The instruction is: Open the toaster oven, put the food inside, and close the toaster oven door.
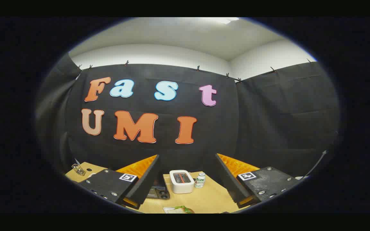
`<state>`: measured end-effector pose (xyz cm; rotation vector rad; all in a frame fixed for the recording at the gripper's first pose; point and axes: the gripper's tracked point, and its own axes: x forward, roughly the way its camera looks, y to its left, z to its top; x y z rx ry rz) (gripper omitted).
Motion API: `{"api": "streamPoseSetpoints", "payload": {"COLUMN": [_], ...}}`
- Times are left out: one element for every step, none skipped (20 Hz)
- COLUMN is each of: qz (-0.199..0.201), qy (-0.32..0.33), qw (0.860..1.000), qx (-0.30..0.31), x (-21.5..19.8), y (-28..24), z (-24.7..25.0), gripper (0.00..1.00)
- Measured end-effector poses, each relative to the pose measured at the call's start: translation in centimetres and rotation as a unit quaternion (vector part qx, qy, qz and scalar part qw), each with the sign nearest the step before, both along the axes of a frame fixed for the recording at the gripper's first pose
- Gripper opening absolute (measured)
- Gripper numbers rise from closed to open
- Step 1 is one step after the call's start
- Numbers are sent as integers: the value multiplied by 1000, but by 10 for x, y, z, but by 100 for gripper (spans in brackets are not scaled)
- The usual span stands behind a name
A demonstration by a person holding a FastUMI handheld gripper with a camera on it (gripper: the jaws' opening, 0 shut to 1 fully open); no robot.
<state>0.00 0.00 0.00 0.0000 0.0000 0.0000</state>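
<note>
My gripper [187, 173] hangs high above the wooden table [210, 195], open wide, with nothing between its fingers [146, 179]. Below and beyond the fingertips stands a small white toaster [181, 181] with orange slots on top. A dark appliance with knobs [158, 192], partly hidden by the left finger, sits just left of the toaster; whether it is the toaster oven I cannot tell. At the table's near edge lies food with a green leaf on a white plate [178, 209], mostly cut off.
A small white bottle with a green label [200, 180] stands right of the toaster. A metal clip-like object [78, 169] lies at the table's far left corner. Black cloth walls close the booth behind the table.
</note>
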Motion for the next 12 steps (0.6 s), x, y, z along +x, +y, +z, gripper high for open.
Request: {"api": "streamPoseSetpoints", "payload": {"qz": [1, 4, 7, 10, 13, 15, 19, 21, 20, 19, 18, 17], "qy": [1, 1, 1, 1, 0, 1, 4, 5, 6, 7, 8, 8], "qw": [1000, 1000, 1000, 1000, 1000, 1000, 1000, 1000, 1000, 999, 999, 999], "qx": [-2, -2, -1, 2, 5, 10, 14, 18, 23, 26, 28, 31], "x": [1, 1, 0, 0, 0, 2, 3, 4, 5, 6, 7, 7], "y": [4, 7, 10, 12, 15, 17, 20, 21, 20, 18, 18, 17], "z": [0, -1, -1, -1, -2, -3, -5, -6, -7, -8, -9, -9], "gripper": [98, 98, 98, 98, 98, 98, 98, 98, 98, 98, 98, 98]}}
